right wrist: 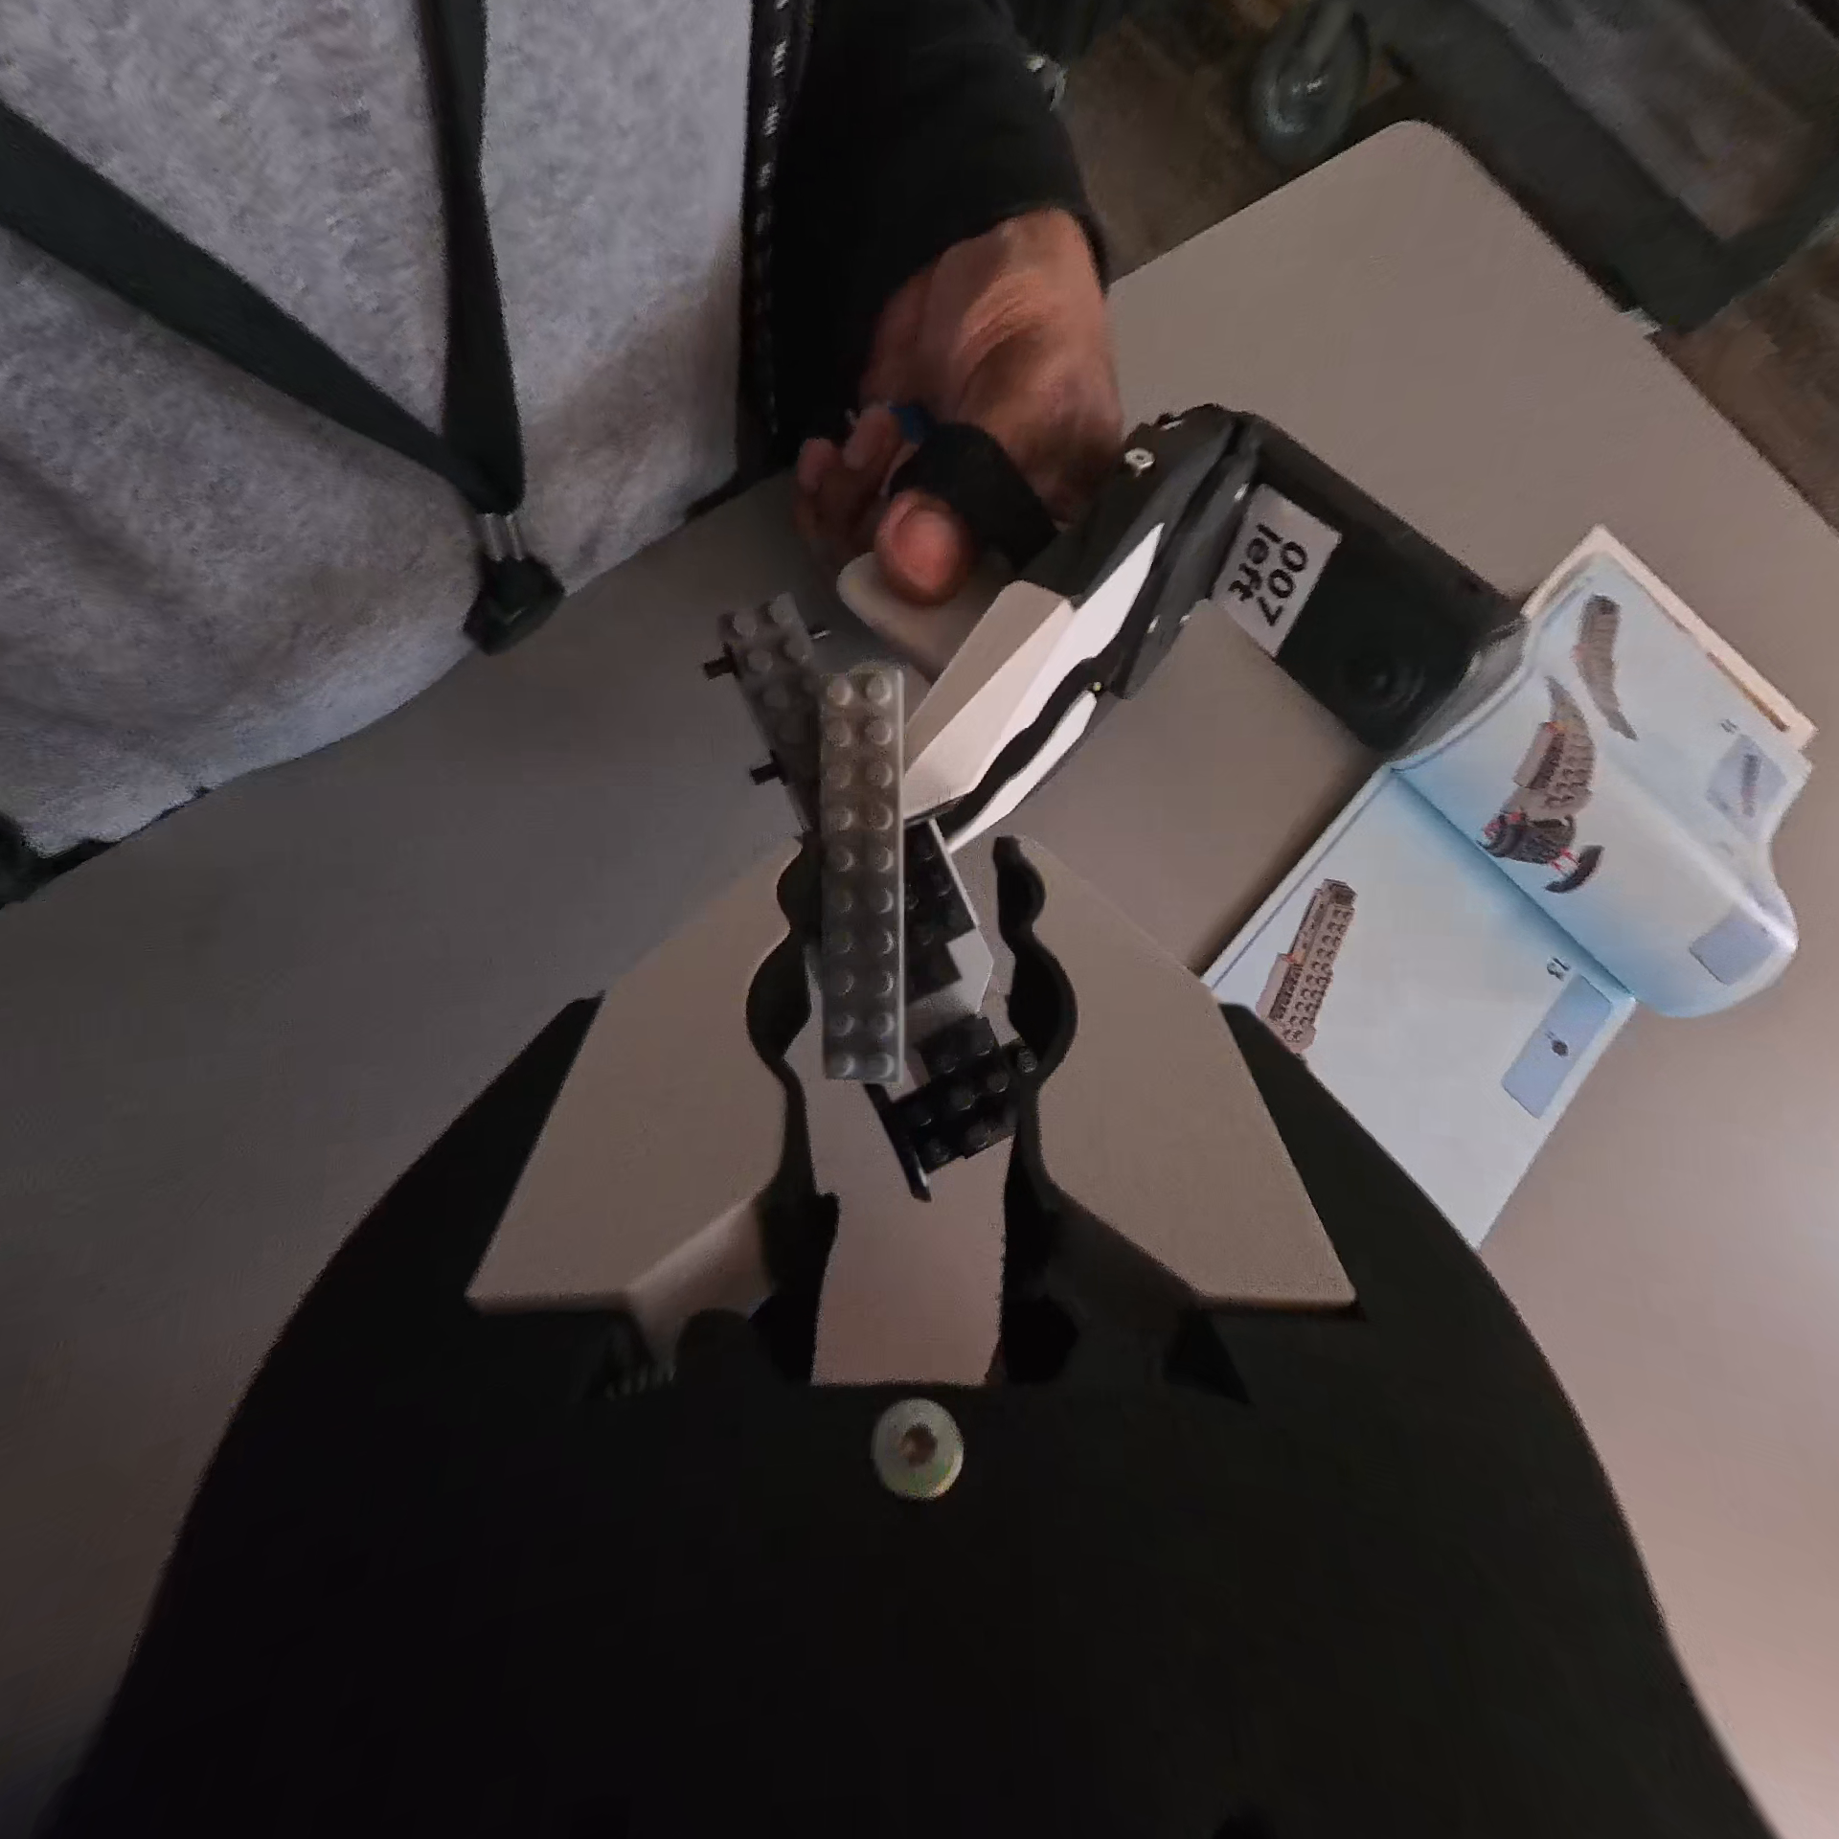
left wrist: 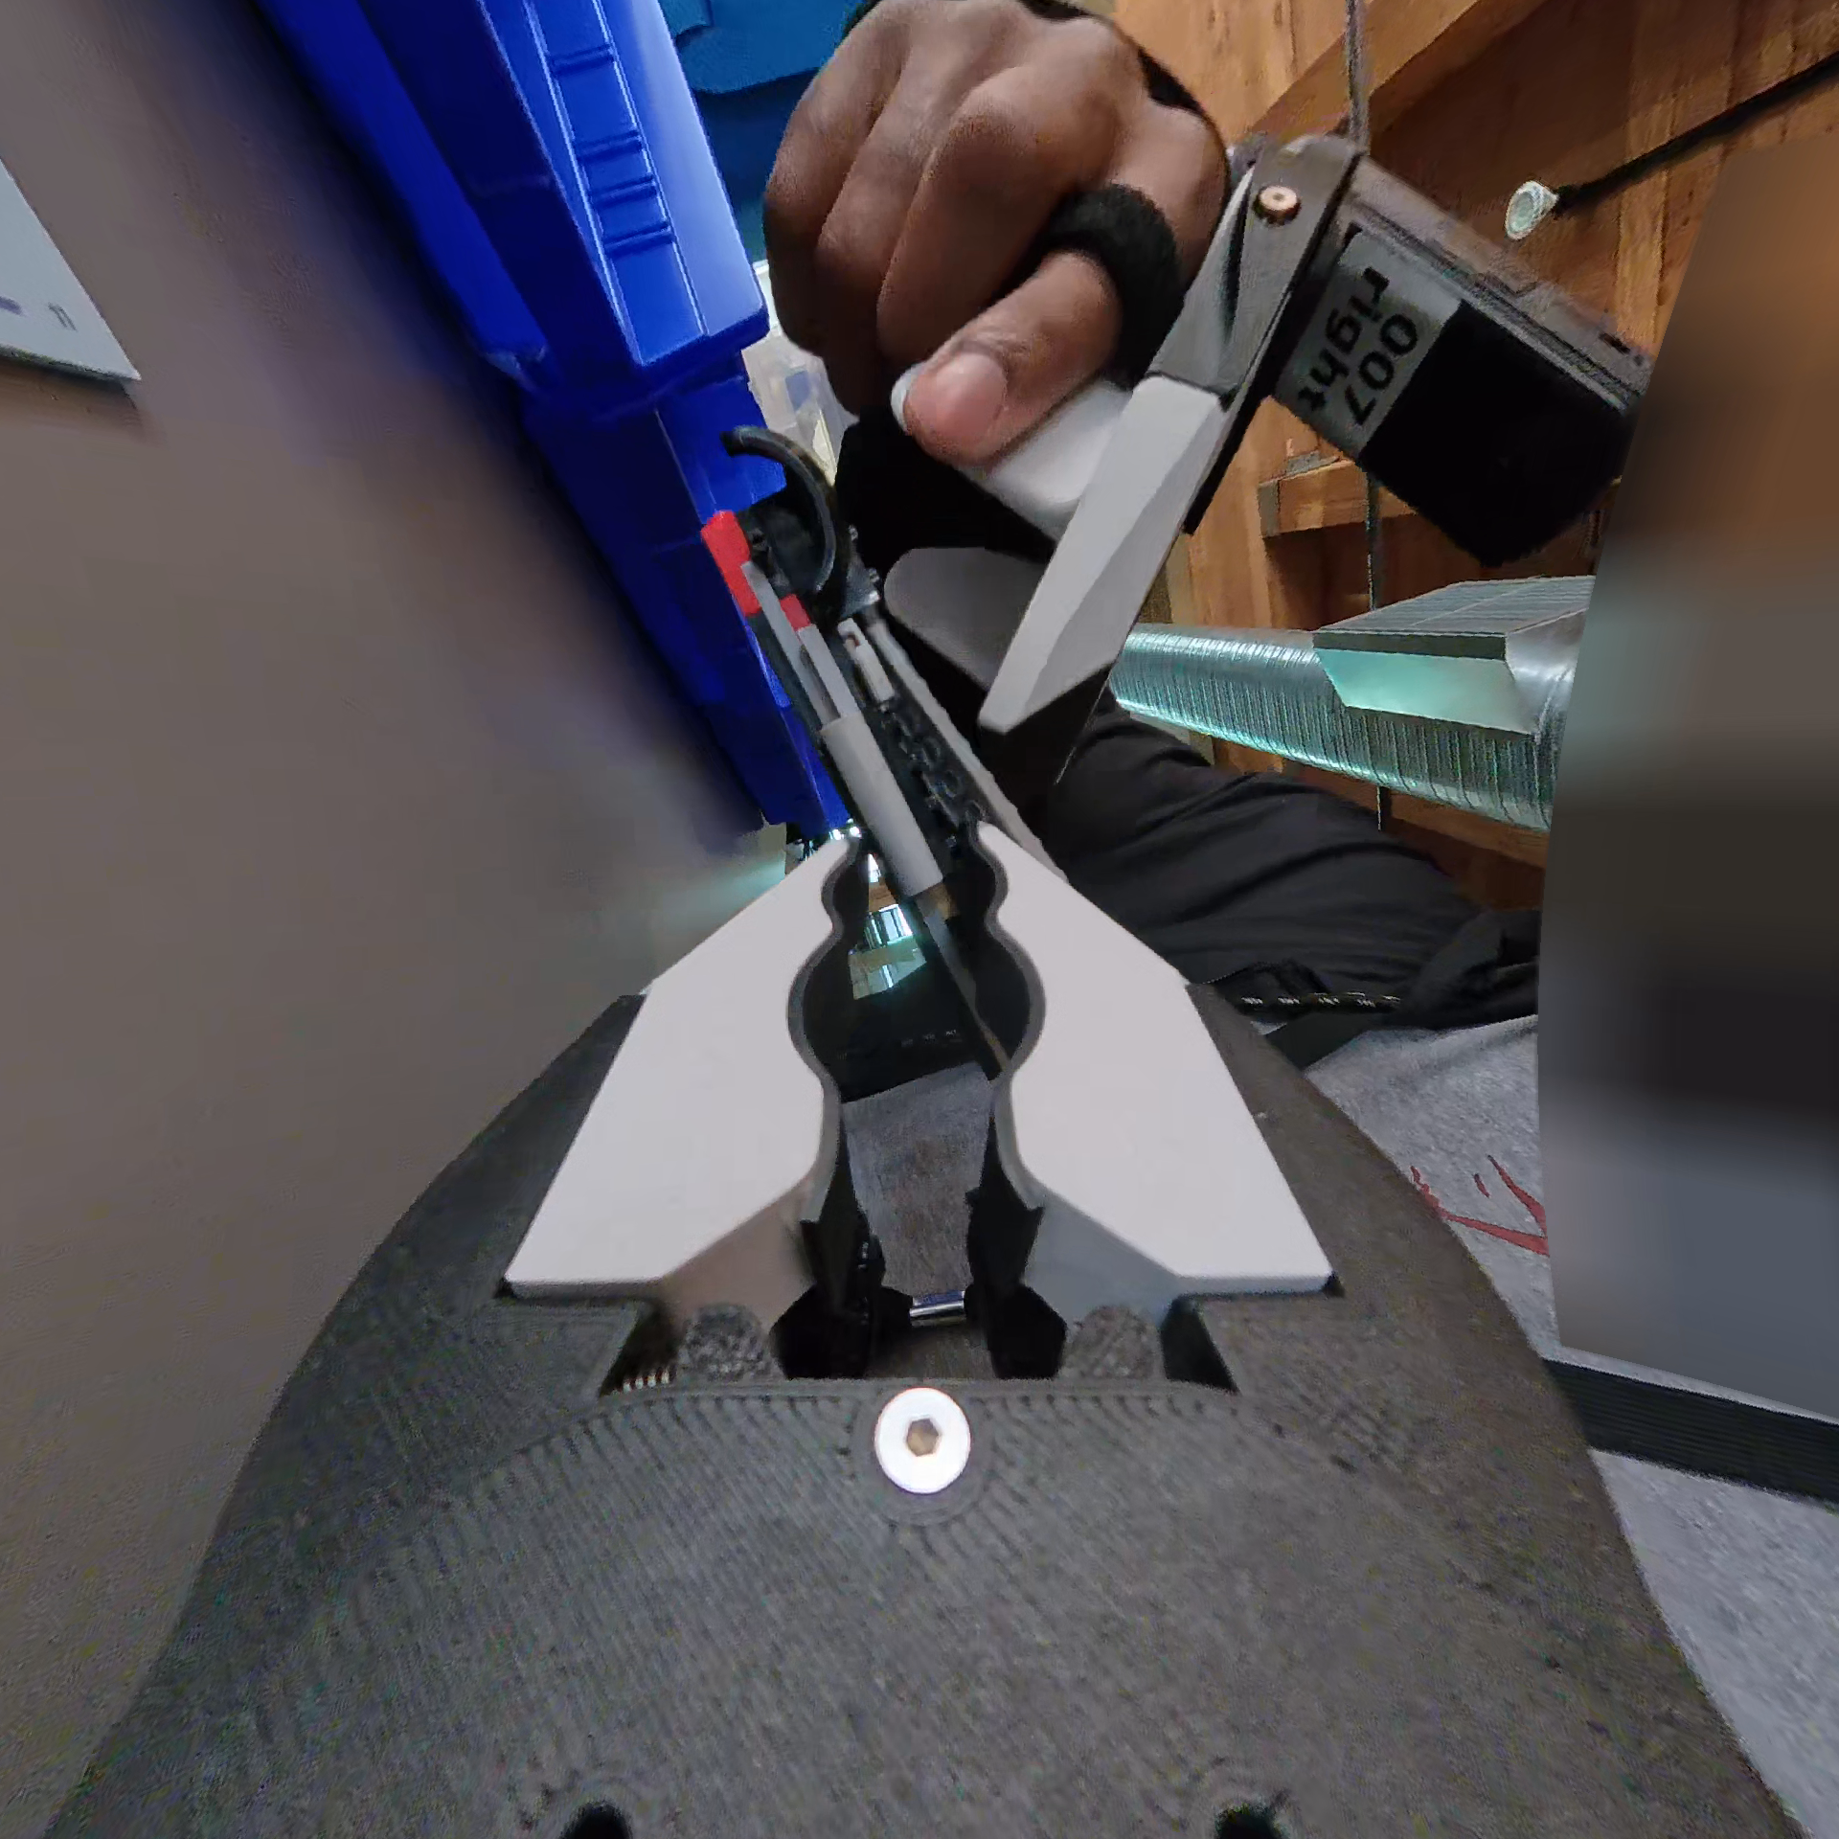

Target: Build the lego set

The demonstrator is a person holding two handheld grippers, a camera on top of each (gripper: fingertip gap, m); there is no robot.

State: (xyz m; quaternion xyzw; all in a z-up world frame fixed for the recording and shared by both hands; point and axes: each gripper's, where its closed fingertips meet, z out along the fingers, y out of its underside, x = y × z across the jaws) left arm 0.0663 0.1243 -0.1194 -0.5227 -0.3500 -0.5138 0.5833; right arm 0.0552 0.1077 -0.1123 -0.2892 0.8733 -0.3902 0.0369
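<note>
Right wrist view shows the lego assembly (right wrist: pixel 901 955) held in the air above the surface (right wrist: pixel 299 995), a long grey studded plate (right wrist: pixel 864 876) lying along a darker black section. The right hand-held gripper (right wrist: pixel 901 945) brackets it; whether both fingers actually bear on it I cannot tell. The left hand-held gripper (left wrist: pixel 920 886) is narrowed on the assembly's thin lower end (left wrist: pixel 920 856), with red bricks (left wrist: pixel 731 562) at the far tip. To seat the plate well, I judge the left should brace firmly while the right presses squarely along the studs, not twisting. The instruction booklet (right wrist: pixel 1552 876) lies open nearby for checking alignment
</note>
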